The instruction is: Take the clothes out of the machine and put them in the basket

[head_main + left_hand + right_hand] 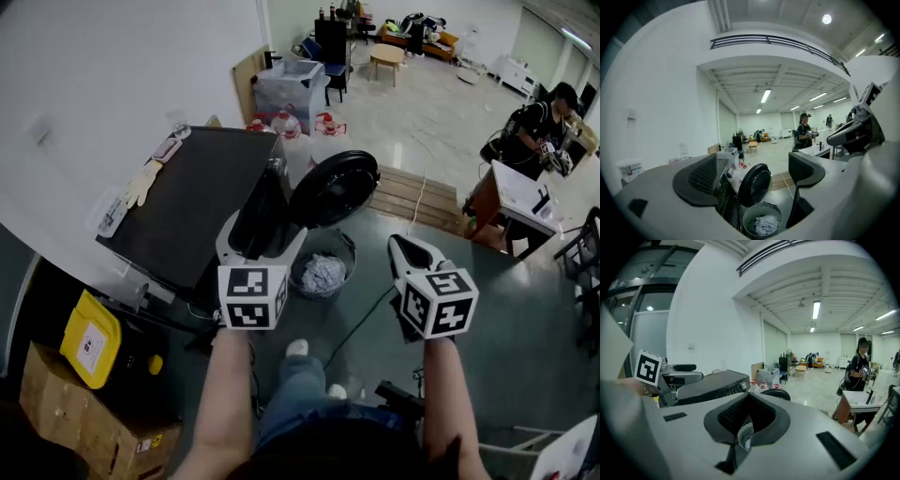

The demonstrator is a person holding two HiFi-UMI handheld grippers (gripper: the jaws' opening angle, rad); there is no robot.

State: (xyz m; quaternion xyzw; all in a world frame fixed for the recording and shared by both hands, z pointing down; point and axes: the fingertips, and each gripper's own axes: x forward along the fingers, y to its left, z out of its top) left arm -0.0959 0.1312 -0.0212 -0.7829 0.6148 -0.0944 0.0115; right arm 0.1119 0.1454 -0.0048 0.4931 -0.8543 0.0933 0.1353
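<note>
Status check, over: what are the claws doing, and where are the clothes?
Left claw open, empty. Right claw shut, empty. Clothes in the basket by the open washer door. Nothing blocking it.

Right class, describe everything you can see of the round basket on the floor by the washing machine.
The basket is round, grey and open-topped, and its walls look like slotted plastic. It stands upright on the dark floor, close in front of the black washing machine and just below its open round door. Inside lies a crumpled, pale patterned cloth, which fills the bottom but stays below the rim. Neither gripper touches it.
</note>
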